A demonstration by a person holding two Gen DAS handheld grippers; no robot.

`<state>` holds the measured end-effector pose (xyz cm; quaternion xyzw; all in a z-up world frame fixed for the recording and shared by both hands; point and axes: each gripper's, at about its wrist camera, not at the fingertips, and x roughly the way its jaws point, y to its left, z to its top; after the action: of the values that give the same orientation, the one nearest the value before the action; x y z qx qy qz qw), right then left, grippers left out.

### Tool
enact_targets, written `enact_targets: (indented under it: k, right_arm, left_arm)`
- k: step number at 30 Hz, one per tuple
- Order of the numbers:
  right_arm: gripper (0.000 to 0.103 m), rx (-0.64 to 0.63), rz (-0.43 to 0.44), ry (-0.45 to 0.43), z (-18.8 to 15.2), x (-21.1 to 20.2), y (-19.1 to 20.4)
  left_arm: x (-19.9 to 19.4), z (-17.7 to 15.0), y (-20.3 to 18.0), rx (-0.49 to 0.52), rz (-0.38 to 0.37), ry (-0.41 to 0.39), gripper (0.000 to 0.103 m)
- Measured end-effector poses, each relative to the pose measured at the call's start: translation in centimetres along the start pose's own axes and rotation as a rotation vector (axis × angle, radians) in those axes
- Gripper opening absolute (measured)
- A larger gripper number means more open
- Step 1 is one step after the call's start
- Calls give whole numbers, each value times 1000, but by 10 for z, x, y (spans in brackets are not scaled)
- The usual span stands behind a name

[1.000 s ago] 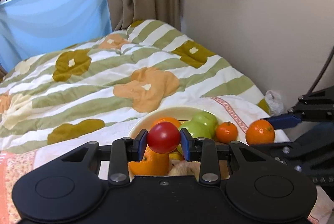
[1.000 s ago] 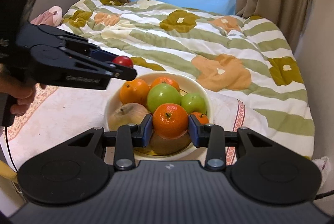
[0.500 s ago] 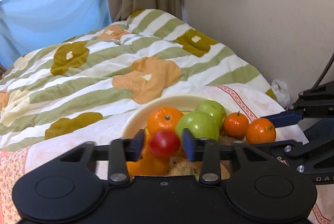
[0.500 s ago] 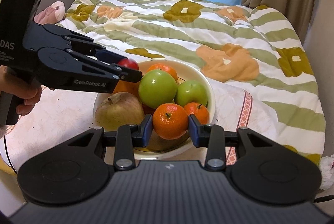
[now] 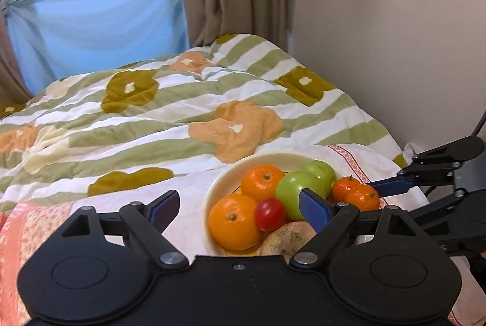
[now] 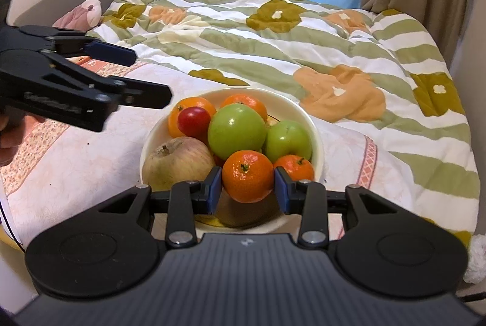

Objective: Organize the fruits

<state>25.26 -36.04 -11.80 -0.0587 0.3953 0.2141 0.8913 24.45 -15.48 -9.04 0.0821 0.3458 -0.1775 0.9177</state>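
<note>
The left gripper (image 5: 240,207) has just been opening; its blue-padded jaws now stand wide apart with nothing pressed between them. The small round red fruit (image 5: 269,214) lies free in the shallow cream ceramic bowl (image 5: 212,192), resting against a large orange (image 5: 233,222) at its 9 o'clock and a large green apple (image 5: 296,192) at its 2 o'clock.

The right gripper (image 6: 248,189) is clamped on a stemmed orange mandarin (image 6: 247,175), one pad against each side of the fruit. The mandarin sits over the near side of the bowl, at 6 o'clock in the right wrist view. Whether it touches the fruit below cannot be told.

Bowl contents, right wrist view:
- a second green apple (image 6: 288,140) at 3 o'clock;
- a small mandarin (image 6: 295,166) at 4 o'clock;
- a dull yellow-pink apple (image 6: 177,162) at 8 o'clock;
- a further orange (image 6: 244,102) at 12 o'clock.

The bowl stands on a pale pink patterned cloth (image 6: 76,162), which lies over a green-striped quilt with flower patches (image 6: 303,31). The left gripper is seen at 10 o'clock of the bowl, apart from the fruit. Part of a hand (image 6: 12,137) shows at the left edge.
</note>
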Motion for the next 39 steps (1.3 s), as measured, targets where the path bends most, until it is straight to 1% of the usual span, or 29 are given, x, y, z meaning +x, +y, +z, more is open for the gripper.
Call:
enact_targets:
  k: [6,8,9,10,12,13,15,20,24,28,32,36,37,39]
  right_arm:
    - [52,-21,-7,-8,2,9,-1]
    - [55,-44,-14,-17,2,12,0]
    - [66,-58,-23,-32,2,12,0]
    - [84,-73,-33,-38,2,13,1]
    - [103,-118,-69,-44,2,15,5]
    - [103,-143,-86,-57,0,15,8]
    - [103,-169,-86,-64,-2,15,10]
    - [103,-167,-84,-78,-6,10,12]
    - [103,-173,-97,-86,-4,-7,16]
    - [103,-145,-100,-97,-1,-39,28]
    - [103,-89,-121,-115,3,-77,46]
    - [103,-6,-171,-146,5,-122,69]
    - [103,25,-182,-157,5,-134,75]
    - [103,78,-202,-174,7,-155,86]
  left_arm:
    - [-11,-4,5,-27,16,-6,89]
    - [-13,-5,6,-32,20,-6,89]
    - [-13,-6,6,-35,21,-7,89]
    - [-14,-7,6,-38,22,-6,89]
    - [-15,-9,6,-42,24,-5,89]
    - [-16,-10,5,-43,25,-4,89]
    - [-17,-12,4,-48,30,-2,89]
    - [-27,-17,3,-68,50,-7,89]
    - [-45,-17,1,-88,68,-31,89]
    - [-81,-15,-3,-117,82,-77,89]
    - [-128,-17,-6,-145,96,-127,89]
    - [-174,-22,-6,-155,121,-173,90]
    - [-185,-23,-6,-154,132,-184,91]
    - [-205,-25,-4,-161,154,-203,100]
